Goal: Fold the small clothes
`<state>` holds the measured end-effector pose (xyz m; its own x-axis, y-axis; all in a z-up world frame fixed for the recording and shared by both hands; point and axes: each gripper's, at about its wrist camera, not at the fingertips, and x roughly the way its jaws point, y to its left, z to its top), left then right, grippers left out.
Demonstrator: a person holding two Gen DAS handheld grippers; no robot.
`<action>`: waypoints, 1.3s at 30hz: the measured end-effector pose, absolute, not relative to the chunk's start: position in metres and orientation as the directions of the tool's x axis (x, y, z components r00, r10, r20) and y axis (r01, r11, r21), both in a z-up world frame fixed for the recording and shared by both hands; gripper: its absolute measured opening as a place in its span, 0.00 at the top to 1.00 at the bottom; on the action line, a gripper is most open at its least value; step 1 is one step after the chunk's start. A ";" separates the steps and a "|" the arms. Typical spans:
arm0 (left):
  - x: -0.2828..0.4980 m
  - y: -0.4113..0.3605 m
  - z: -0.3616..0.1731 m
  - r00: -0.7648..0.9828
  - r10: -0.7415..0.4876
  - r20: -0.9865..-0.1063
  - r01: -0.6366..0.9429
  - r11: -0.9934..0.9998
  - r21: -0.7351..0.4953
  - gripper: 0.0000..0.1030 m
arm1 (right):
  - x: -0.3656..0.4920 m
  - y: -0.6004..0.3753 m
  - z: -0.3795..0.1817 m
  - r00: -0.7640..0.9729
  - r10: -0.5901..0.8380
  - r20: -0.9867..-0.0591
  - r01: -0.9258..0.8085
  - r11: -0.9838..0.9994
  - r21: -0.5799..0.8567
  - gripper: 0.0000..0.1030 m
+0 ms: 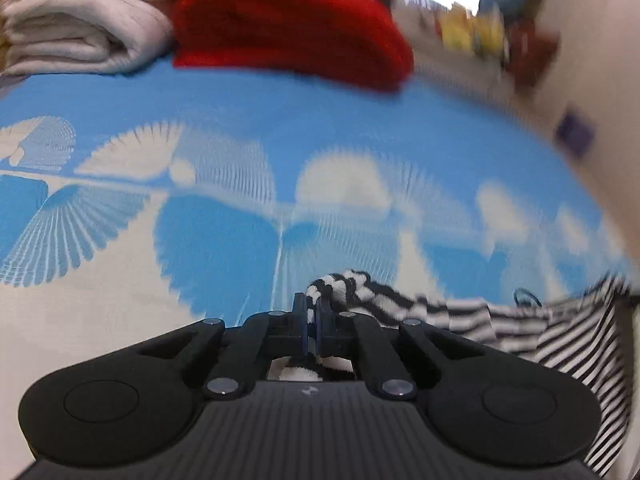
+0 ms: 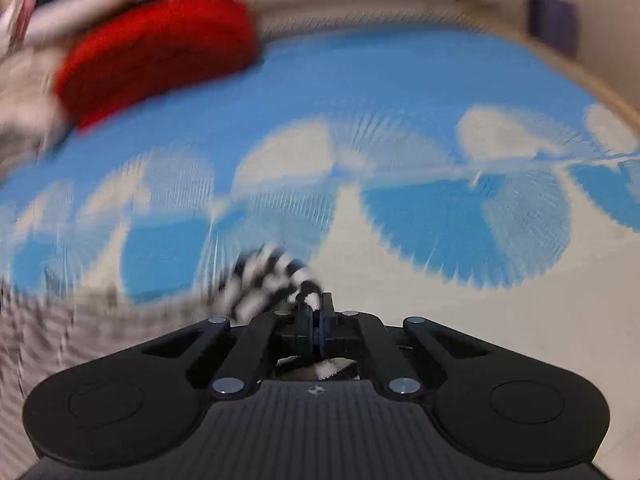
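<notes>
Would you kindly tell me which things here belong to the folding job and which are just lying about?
In use: striped garment, pinched by left gripper and right gripper.
Lying about: red folded cloth, white folded stack, blue patterned mat.

The black-and-white striped garment (image 1: 472, 316) is bunched at one corner low in the centre of the left wrist view, and from there it stretches in a band toward the lower right of the frame, widening into a hanging panel at the right edge. In the right wrist view the same striped cloth (image 2: 268, 280) shows as a crumpled tuft just below centre, trailing off, heavily blurred, into the lower left corner.
</notes>
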<state>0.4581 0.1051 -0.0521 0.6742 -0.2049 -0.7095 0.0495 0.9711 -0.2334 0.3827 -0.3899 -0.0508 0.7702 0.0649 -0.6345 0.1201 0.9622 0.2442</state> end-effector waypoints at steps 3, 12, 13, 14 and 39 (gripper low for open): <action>0.464 0.103 -0.058 0.657 -0.167 -0.735 0.029 0.980 -0.197 0.94 | 0.386 -0.398 -0.046 0.802 0.044 -0.595 0.165 0.942 0.292 0.96; 0.454 0.099 -0.045 0.605 -0.216 -0.766 0.076 0.974 -0.214 0.72 | 0.399 -0.398 -0.071 0.649 -0.038 -0.760 0.279 0.941 0.192 0.65; 0.450 0.095 -0.041 0.607 -0.243 -0.757 0.098 0.968 -0.232 0.72 | 0.395 -0.395 -0.061 0.676 -0.032 -0.736 0.256 0.947 0.194 0.63; 0.445 0.090 -0.038 0.604 -0.264 -0.752 0.128 0.963 -0.235 0.72 | 0.389 -0.392 -0.050 0.705 -0.025 -0.709 0.230 0.953 0.195 0.60; 0.334 0.041 -0.042 0.523 -0.251 -0.814 0.211 0.964 -0.162 0.72 | 0.257 -0.371 -0.070 0.549 0.043 -0.834 0.125 0.983 0.133 0.57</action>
<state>0.3342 0.0410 -0.0418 0.5229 -0.2514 -0.8145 0.2110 0.9639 -0.1621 0.2565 -0.3711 -0.0701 0.5495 0.0430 -0.8344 0.1246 0.9833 0.1328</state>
